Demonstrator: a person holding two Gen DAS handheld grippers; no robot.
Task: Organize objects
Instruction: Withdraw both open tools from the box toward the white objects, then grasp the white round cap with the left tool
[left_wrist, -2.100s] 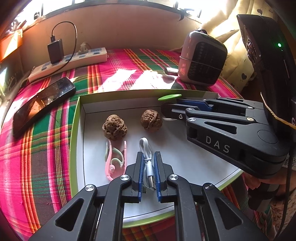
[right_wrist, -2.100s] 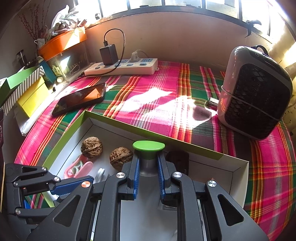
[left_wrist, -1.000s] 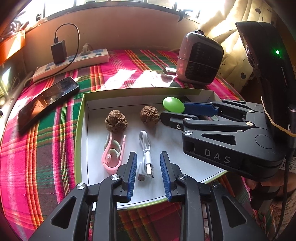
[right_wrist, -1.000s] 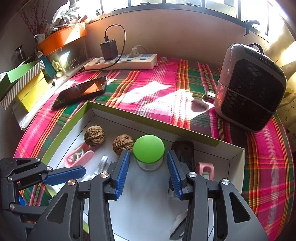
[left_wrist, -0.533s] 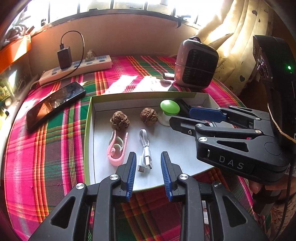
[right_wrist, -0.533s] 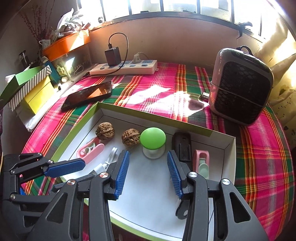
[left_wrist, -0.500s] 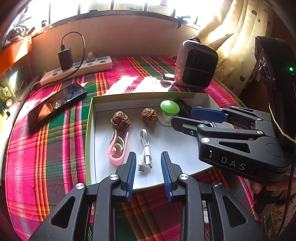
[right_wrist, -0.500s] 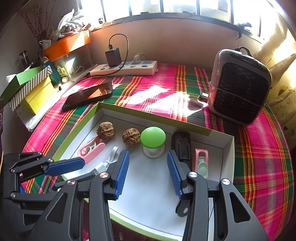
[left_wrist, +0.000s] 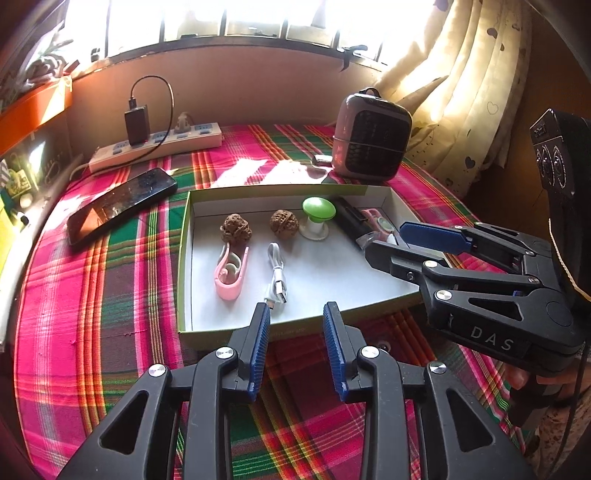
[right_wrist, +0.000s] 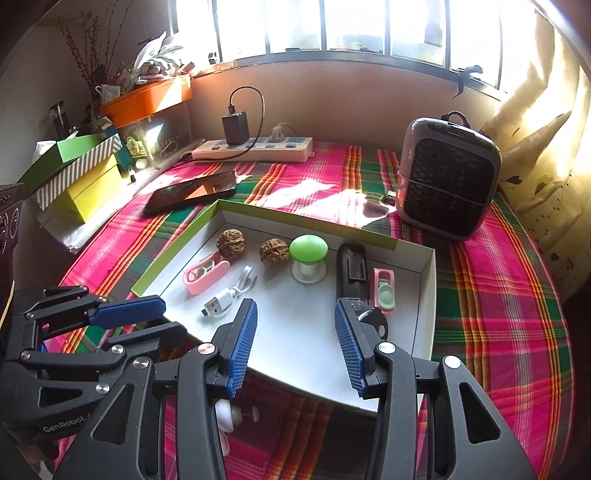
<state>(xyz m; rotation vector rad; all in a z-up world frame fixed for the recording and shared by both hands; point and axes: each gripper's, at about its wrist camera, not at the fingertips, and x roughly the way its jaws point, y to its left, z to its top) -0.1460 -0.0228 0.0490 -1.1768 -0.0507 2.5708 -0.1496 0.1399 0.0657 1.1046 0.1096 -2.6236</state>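
Cable (left_wrist: 276, 277) and green knob (right_wrist: 308, 250) now released

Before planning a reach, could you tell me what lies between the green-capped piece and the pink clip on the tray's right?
A black device lies lengthwise between them, clearest in the right wrist view.

Bright sun from the blown-out window (right_wrist: 369, 26) dapples the tablecloth (right_wrist: 325, 195); sharp frames, fisheye-curved dark corners

Woven plaid cloth (left_wrist: 110, 295), wrinkled walnuts (left_wrist: 235, 228)
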